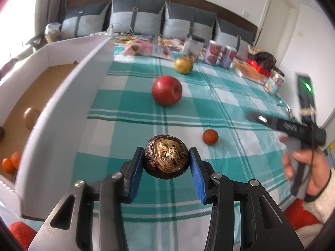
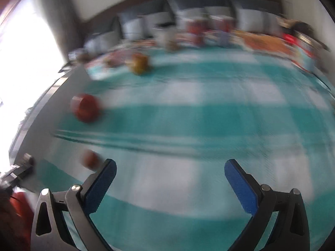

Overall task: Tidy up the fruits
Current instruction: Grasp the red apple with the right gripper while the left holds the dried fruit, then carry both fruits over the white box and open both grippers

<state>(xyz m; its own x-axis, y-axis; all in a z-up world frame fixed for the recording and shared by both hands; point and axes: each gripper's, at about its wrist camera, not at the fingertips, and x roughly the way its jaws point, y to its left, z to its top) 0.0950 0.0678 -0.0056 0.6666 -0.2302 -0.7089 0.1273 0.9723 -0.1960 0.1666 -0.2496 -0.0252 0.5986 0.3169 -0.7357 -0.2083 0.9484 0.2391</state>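
My left gripper [image 1: 166, 163] is shut on a dark brown wrinkled fruit [image 1: 166, 160] and holds it above the checked cloth, just right of the white cardboard box [image 1: 62, 104]. A red apple [image 1: 166, 90], a yellow-green pear [image 1: 183, 65] and a small orange fruit [image 1: 210, 137] lie on the cloth. My right gripper [image 2: 170, 167] is open and empty; it also shows in the left wrist view [image 1: 272, 122] at the right. The right wrist view is blurred, with the apple [image 2: 86, 107], the pear [image 2: 139, 63] and the small orange fruit [image 2: 90, 159].
Inside the box lie a brown fruit [image 1: 31, 117] and two small oranges [image 1: 11, 163]. Cans [image 1: 219, 54], a jar [image 1: 193, 45] and packets [image 1: 250, 71] stand along the cloth's far edge, in front of grey cushions [image 1: 136, 18].
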